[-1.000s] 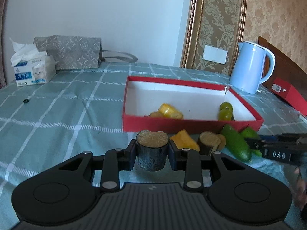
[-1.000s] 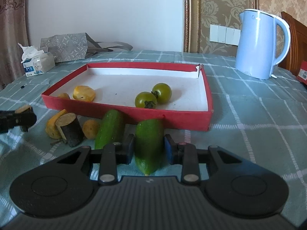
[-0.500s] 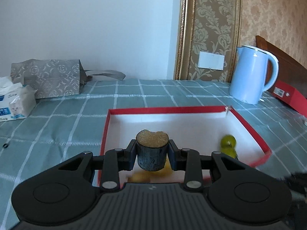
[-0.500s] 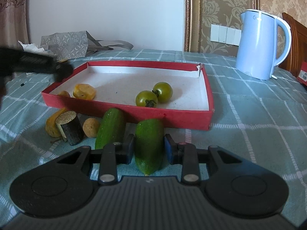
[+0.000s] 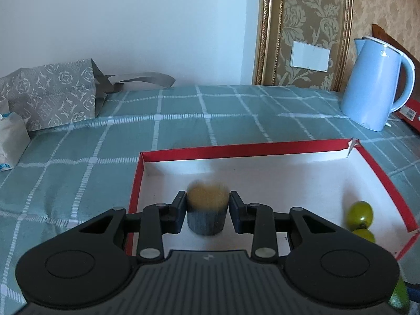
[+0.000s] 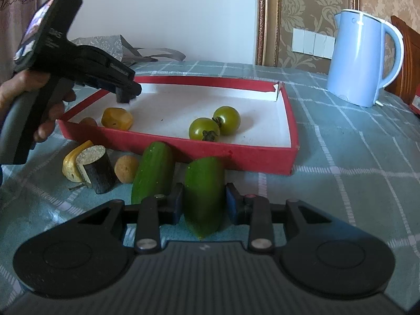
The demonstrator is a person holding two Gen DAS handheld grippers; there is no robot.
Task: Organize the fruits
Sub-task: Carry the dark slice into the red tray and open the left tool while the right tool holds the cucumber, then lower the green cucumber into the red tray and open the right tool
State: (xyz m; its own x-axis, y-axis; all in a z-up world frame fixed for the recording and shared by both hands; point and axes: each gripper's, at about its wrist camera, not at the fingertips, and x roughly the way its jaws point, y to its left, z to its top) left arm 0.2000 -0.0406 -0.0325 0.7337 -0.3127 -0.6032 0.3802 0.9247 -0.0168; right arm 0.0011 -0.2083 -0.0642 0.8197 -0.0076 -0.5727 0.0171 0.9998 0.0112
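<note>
A red tray [image 5: 262, 148] with a white floor lies under my left gripper [image 5: 207, 202]. Its jaws are opening, and the dark cylinder piece [image 5: 206, 218] between them is blurred and free of the pads. In the right wrist view the left gripper [image 6: 126, 92] hangs over the tray's [image 6: 236, 157] far left corner. Two green tomatoes [image 6: 227, 119] and a yellow piece [image 6: 116, 117] lie in the tray. My right gripper [image 6: 203, 202] is shut on a green cucumber piece [image 6: 203, 183] on the cloth in front of the tray.
Before the tray lie a whole cucumber [image 6: 153, 173], a round tan piece [image 6: 126, 169], another dark cylinder [image 6: 98, 170] and a yellow piece [image 6: 69, 166]. A blue kettle [image 6: 362, 57] stands back right. A grey bag [image 5: 50, 92] and tissue pack [image 5: 10, 139] sit far left.
My left gripper carried the dark cylinder from in front of the tray to above its floor, and its jaws have now parted from it. The right gripper stayed put.
</note>
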